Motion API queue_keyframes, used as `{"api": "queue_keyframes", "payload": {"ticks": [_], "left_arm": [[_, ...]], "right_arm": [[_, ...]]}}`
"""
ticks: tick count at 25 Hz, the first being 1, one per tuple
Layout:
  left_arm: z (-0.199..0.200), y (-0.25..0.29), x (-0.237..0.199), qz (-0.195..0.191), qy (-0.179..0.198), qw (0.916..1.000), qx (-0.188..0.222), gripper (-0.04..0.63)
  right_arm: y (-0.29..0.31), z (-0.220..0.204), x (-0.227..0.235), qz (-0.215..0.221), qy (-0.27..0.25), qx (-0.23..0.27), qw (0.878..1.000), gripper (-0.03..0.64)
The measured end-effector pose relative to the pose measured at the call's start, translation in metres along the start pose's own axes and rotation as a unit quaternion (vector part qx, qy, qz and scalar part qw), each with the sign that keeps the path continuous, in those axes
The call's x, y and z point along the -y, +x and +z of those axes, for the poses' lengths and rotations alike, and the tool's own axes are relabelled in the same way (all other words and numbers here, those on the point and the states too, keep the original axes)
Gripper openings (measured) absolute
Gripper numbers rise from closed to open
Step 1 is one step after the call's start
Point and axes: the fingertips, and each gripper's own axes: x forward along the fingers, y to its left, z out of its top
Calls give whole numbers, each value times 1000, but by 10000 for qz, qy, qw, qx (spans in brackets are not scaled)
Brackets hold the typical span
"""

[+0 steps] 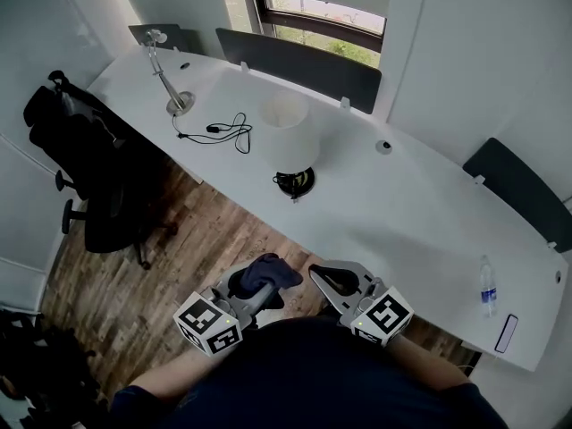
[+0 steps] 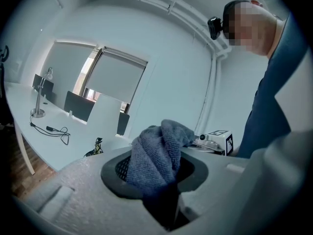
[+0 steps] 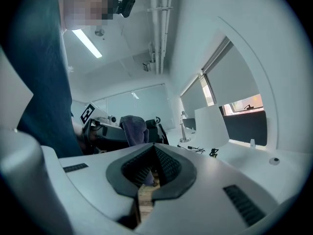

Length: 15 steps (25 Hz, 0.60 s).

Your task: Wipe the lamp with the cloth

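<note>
Lamp (image 1: 288,139), white-shaded on a dark round base, upright at frame centre on long curved white desk (image 1: 420,213), well apart from both grippers. Cloth (image 1: 265,273), dark blue, bunched and clamped between the jaws of left gripper (image 1: 257,290) at lower centre, above wood floor (image 1: 206,248). Right gripper (image 1: 331,281) just beside it, jaws pressed together on nothing. Upper left of desk: silver arm lamp (image 1: 170,83) and loose black cable (image 1: 223,132). Far right of desk: water bottle (image 1: 488,286). Black office chair (image 1: 89,177) at left edge. Dark panels (image 1: 299,65) and window (image 1: 326,25) along top, behind desk. White walls all round.
</note>
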Motion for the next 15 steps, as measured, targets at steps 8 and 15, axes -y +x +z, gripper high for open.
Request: {"api": "queue_keyframes", "payload": {"ticks": [8,15], "left_arm": [[32,56,-22,421,7,9989,219,132],[46,70,-47,411,75,9988,266,132]], "right_arm": [[4,4,60,293,262,-18,9992,11],[23,14,75,363,97,-34,9993,11]]}}
